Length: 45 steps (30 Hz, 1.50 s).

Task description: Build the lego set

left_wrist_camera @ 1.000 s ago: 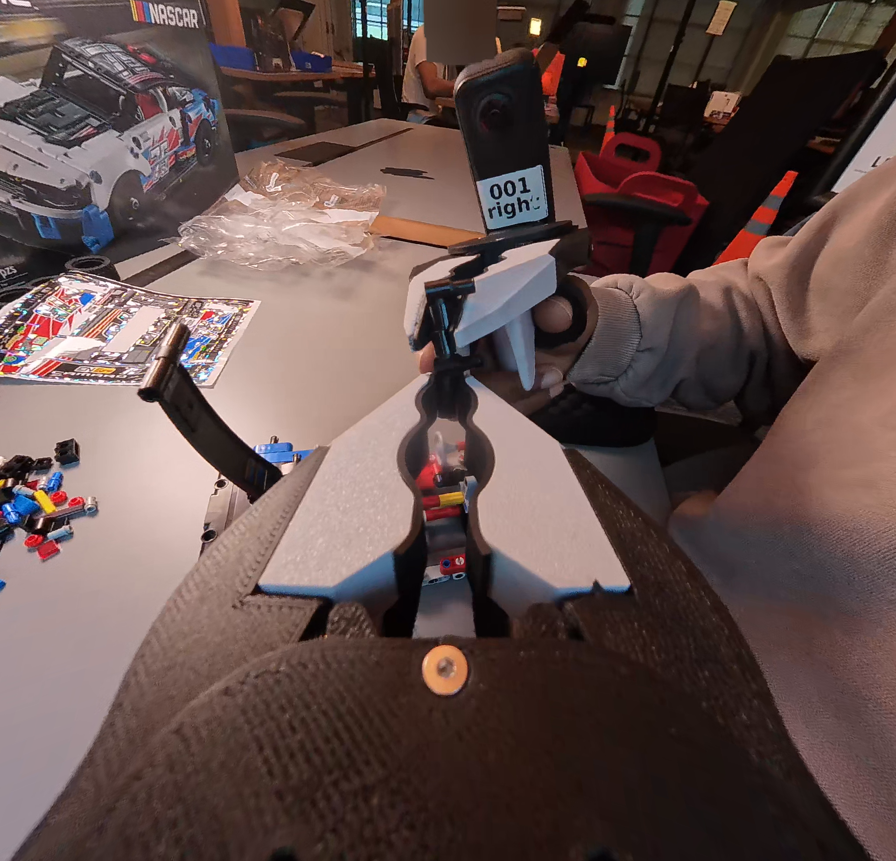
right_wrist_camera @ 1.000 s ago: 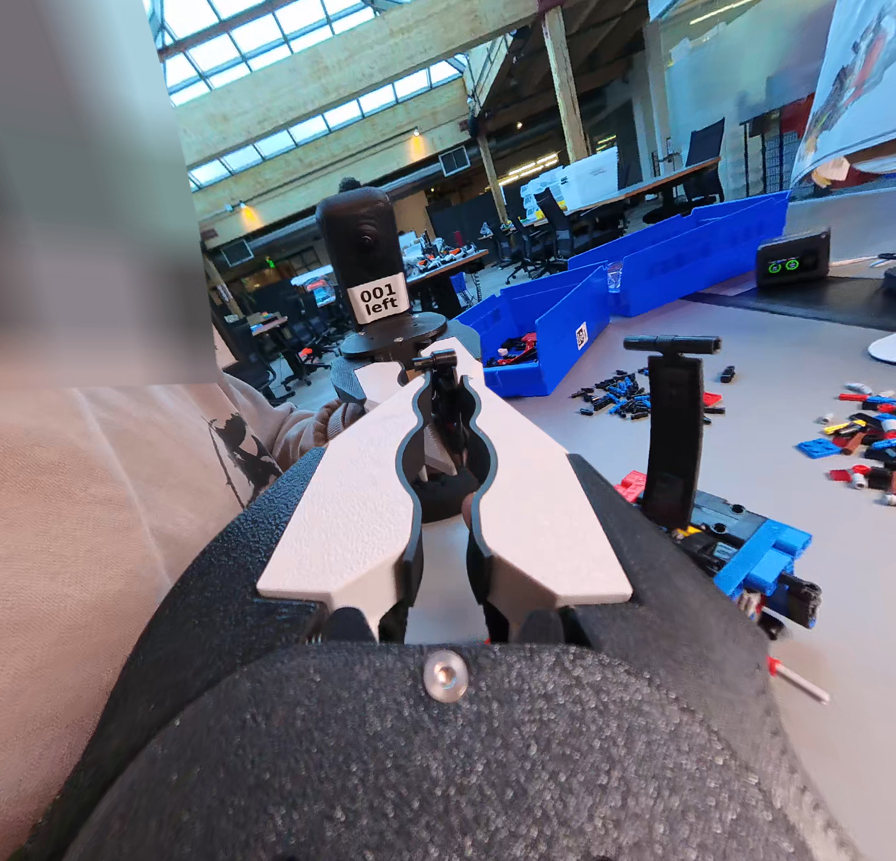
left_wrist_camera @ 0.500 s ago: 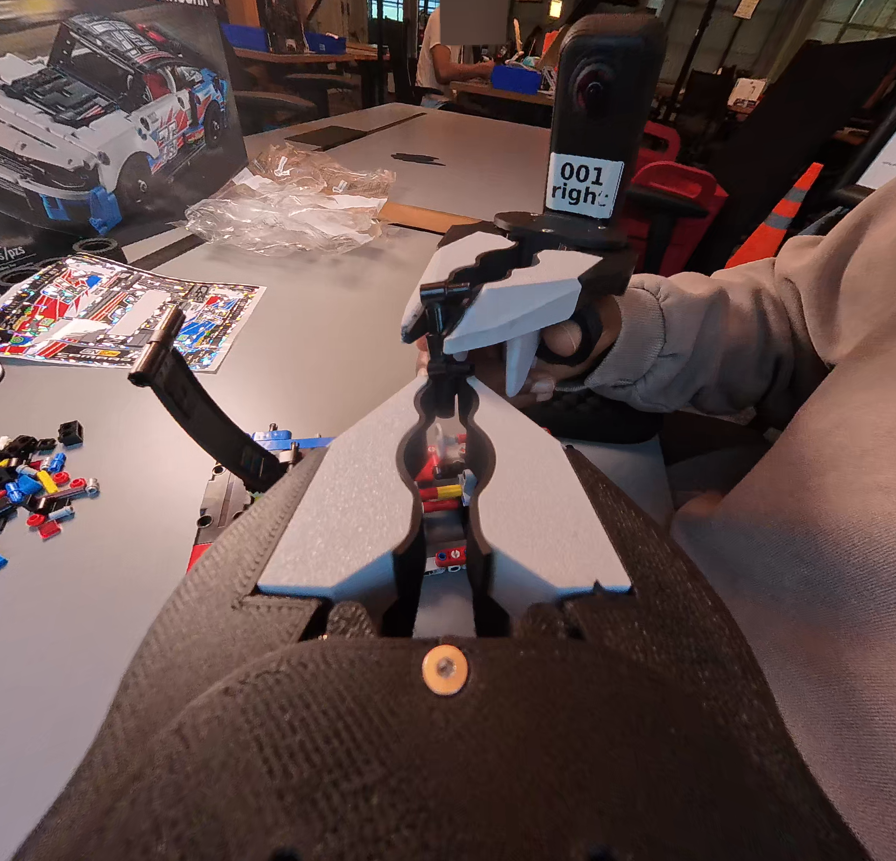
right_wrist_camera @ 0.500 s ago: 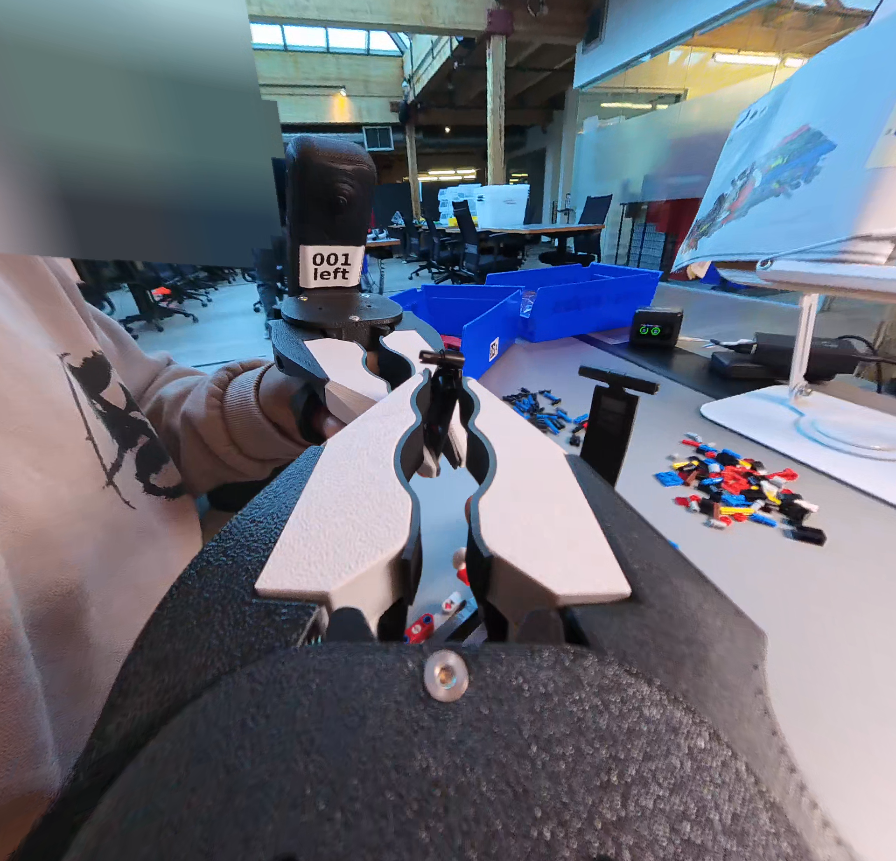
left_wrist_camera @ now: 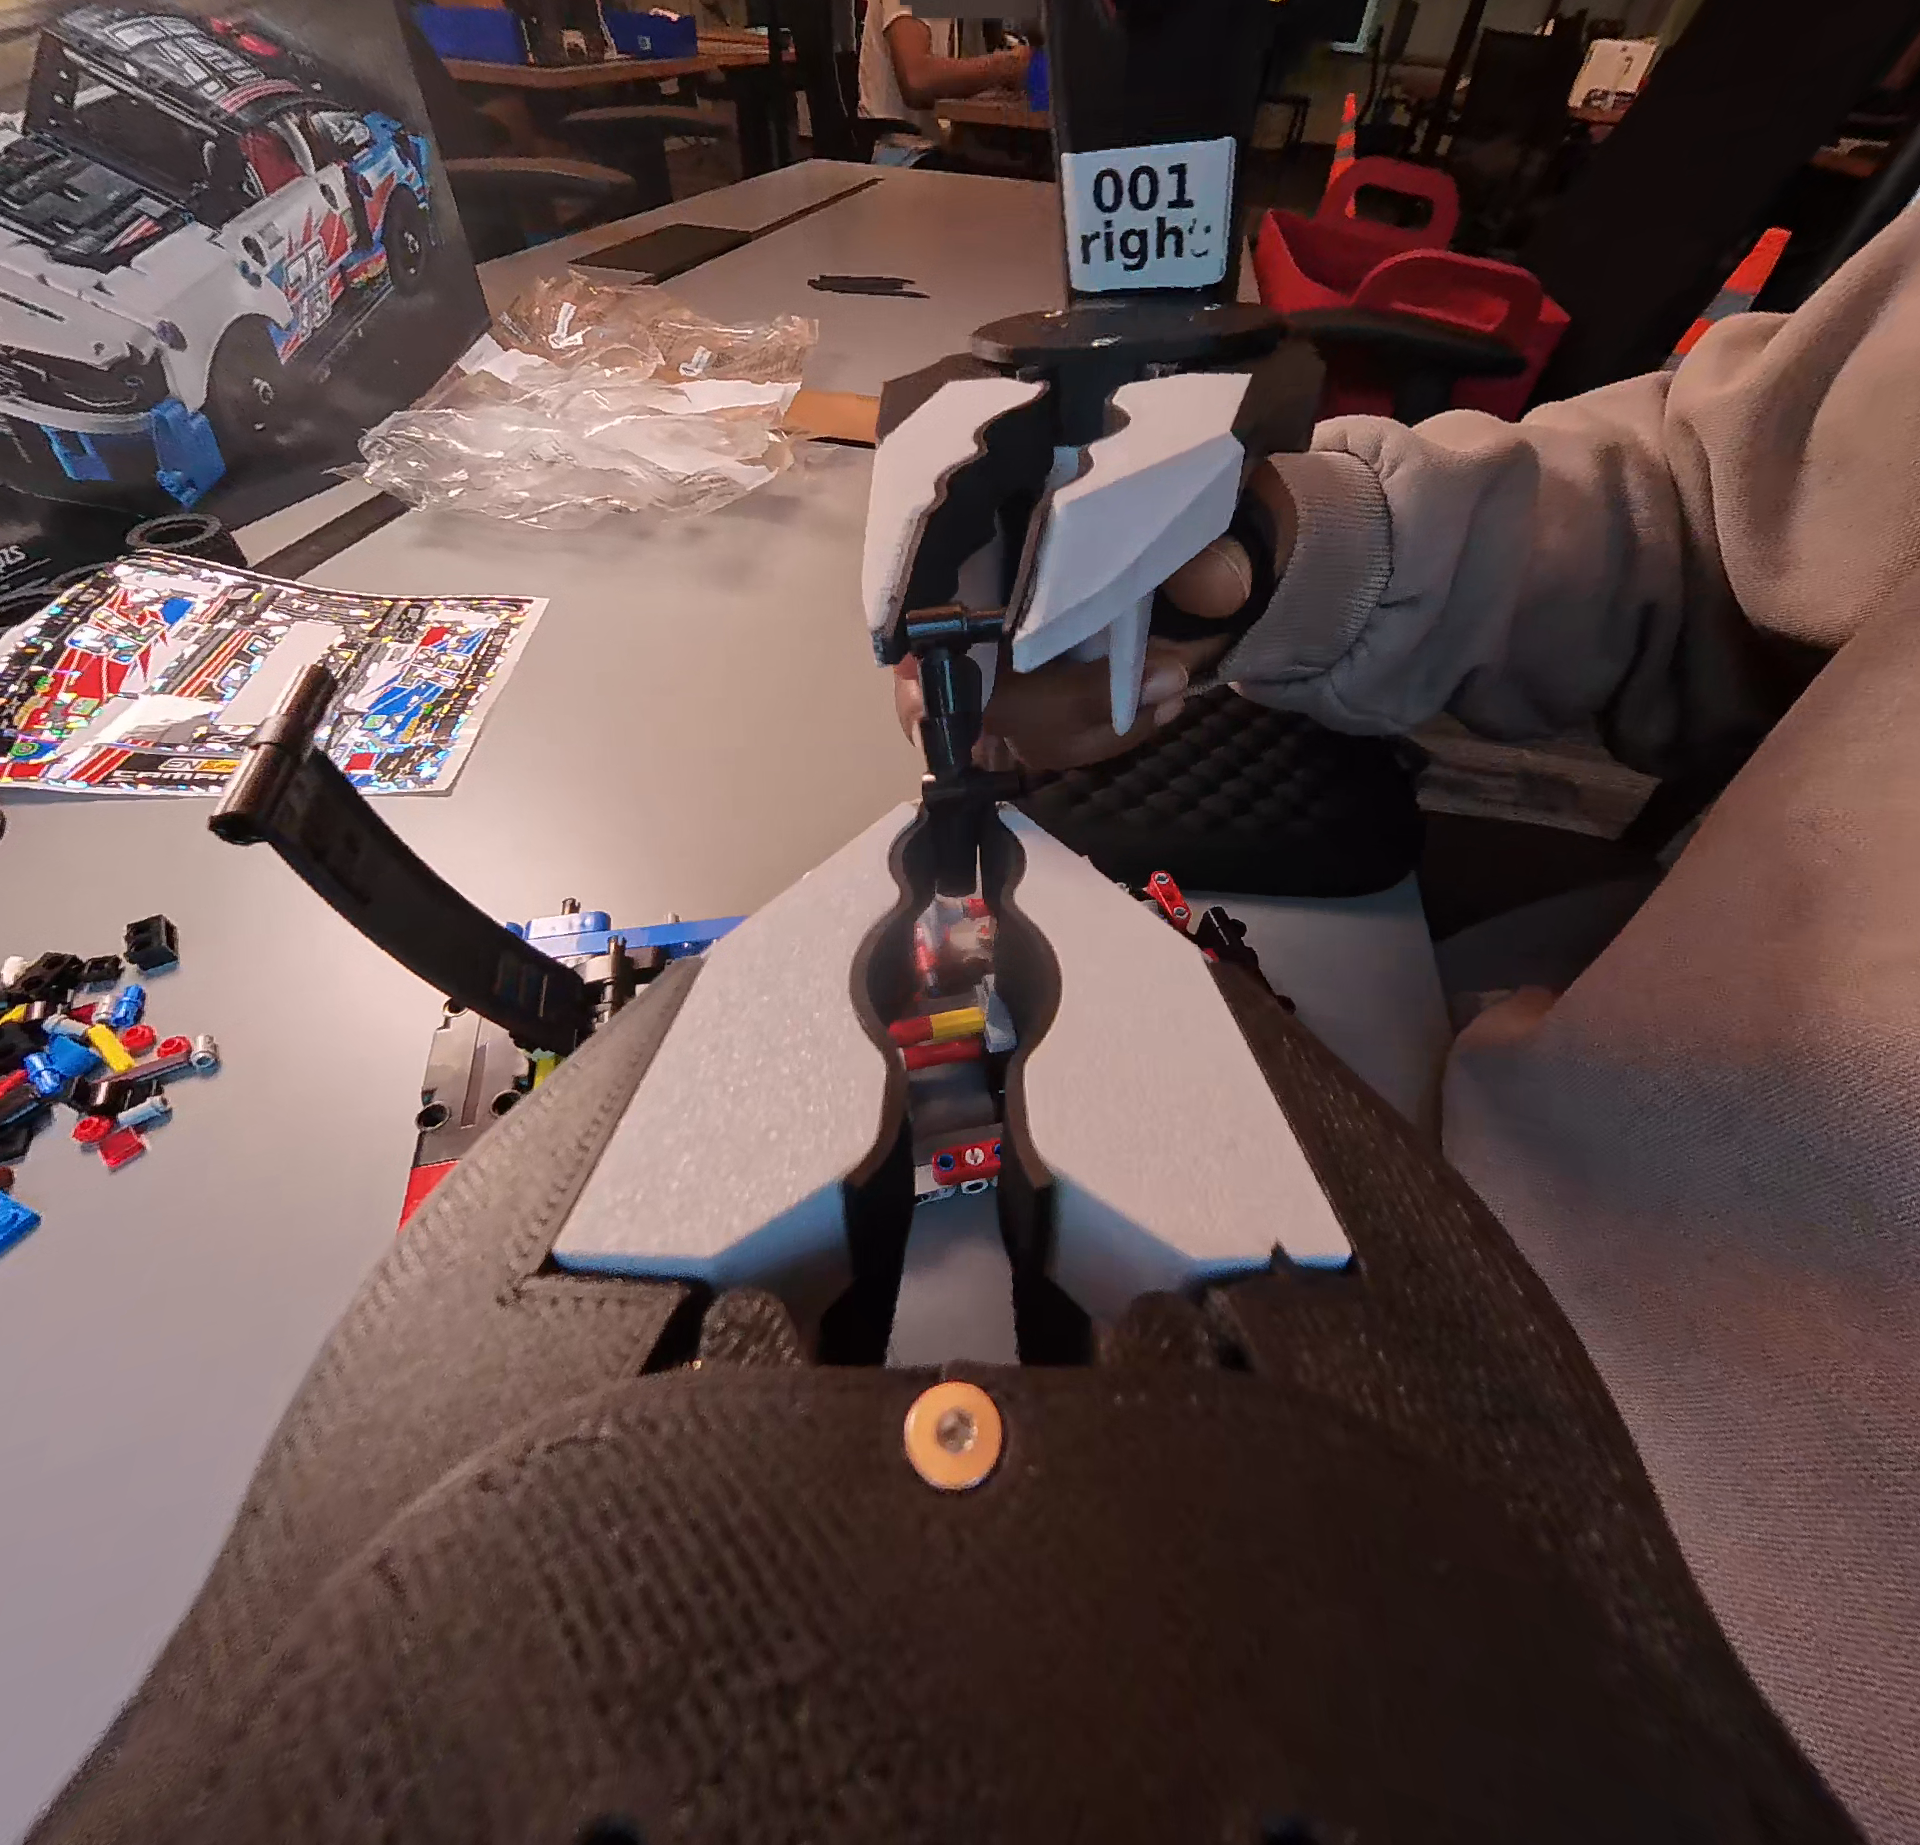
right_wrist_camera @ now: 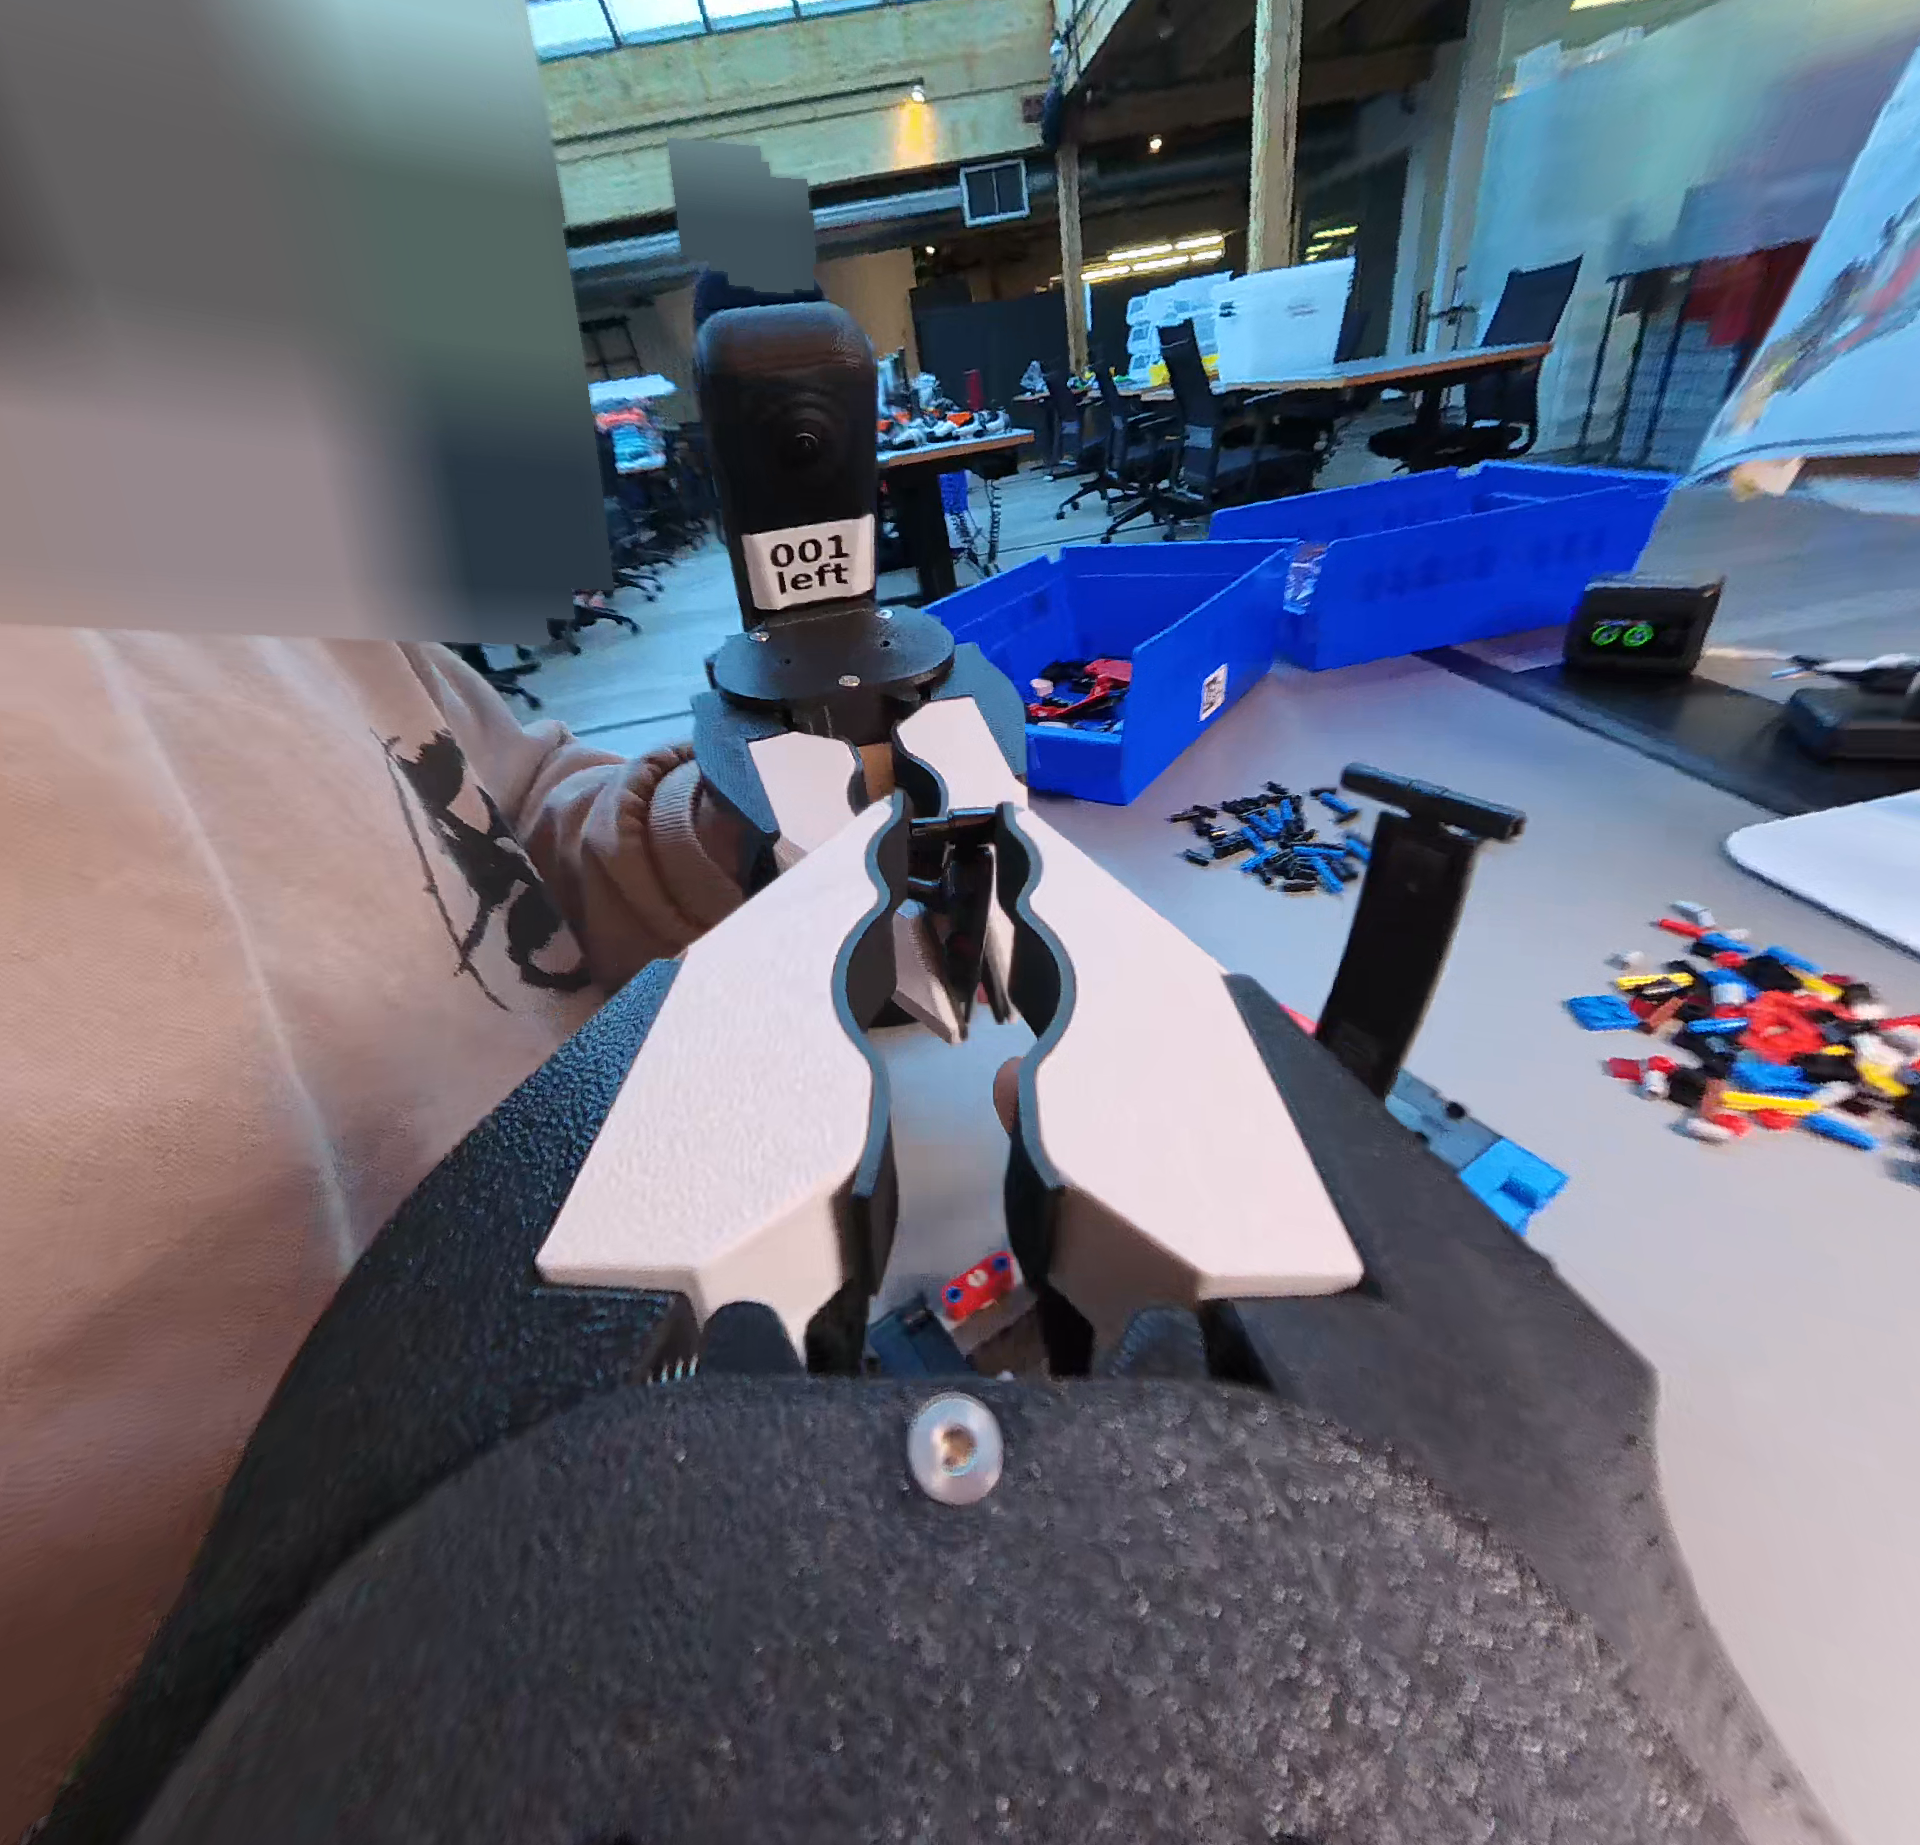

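Observation:
My left gripper (left_wrist_camera: 951,821) and my right gripper (right_wrist_camera: 954,821) face each other tip to tip above the table's near edge. Both are shut on one thin black Lego rod piece (left_wrist_camera: 948,715) with a cross pin at each end, one gripper per end. In the left wrist view the right gripper (left_wrist_camera: 940,642) points down at it. The rod also shows in the right wrist view (right_wrist_camera: 961,891). The part-built black and blue chassis (left_wrist_camera: 582,964) lies on the table under my grippers, with a black arm (left_wrist_camera: 384,881) sticking up, also seen in the right wrist view (right_wrist_camera: 1403,922).
Loose bricks lie in a pile (left_wrist_camera: 83,1047) (right_wrist_camera: 1766,1047), with small black and blue pins (right_wrist_camera: 1268,839) farther off. A sticker sheet (left_wrist_camera: 260,673), the set's box (left_wrist_camera: 197,185) and empty plastic bags (left_wrist_camera: 582,403) lie at the back. Blue bins (right_wrist_camera: 1122,652) and a booklet (right_wrist_camera: 1849,289) stand nearby. There is about 4 cm between the tips of the two grippers.
The right gripper has tipped from lying sideways to pointing down at the left gripper, and both views have swung. Both grippers stay shut on the black rod piece.

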### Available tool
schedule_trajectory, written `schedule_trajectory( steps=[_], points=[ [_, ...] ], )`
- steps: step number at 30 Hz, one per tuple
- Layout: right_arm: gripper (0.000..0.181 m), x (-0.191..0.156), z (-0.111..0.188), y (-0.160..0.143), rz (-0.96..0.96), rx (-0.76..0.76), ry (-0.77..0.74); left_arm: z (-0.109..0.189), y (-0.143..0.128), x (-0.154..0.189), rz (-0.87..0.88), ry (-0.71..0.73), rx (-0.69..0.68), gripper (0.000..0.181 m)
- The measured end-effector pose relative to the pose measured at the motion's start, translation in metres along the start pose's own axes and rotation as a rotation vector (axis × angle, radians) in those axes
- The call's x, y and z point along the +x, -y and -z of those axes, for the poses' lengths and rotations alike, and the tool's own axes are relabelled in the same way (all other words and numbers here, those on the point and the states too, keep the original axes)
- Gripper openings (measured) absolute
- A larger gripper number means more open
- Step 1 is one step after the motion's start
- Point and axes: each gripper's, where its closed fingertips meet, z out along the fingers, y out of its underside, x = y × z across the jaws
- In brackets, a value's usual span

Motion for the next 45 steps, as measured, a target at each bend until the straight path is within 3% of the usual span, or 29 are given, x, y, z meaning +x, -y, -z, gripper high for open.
schedule_trajectory(
  steps=[7,24,28,35,41,45],
  points=[
    [0.013,0.002,0.0,0.002,0.21,0.016,-0.129,0.001,0.002,-0.003,-0.027,0.036,-0.001,0.006],
    [0.013,0.003,0.0,0.006,0.244,0.063,-0.23,0.005,0.006,-0.005,-0.134,0.094,0.037,0.006],
    [0.013,0.007,0.002,0.002,0.163,0.079,-0.25,0.006,0.003,-0.009,-0.123,0.08,0.049,0.006],
    [0.014,0.004,0.009,-0.014,0.012,0.013,-0.093,0.015,0.003,-0.003,0.016,-0.114,0.132,0.004],
    [0.031,-0.004,0.009,-0.028,0.146,-0.156,-0.022,0.015,-0.009,0.003,-0.17,-0.12,0.036,0.004],
    [0.025,-0.014,0.002,-0.037,0.275,-0.266,0.04,0.013,-0.014,0.005,-0.214,-0.142,0.004,0.004]
  ],
)
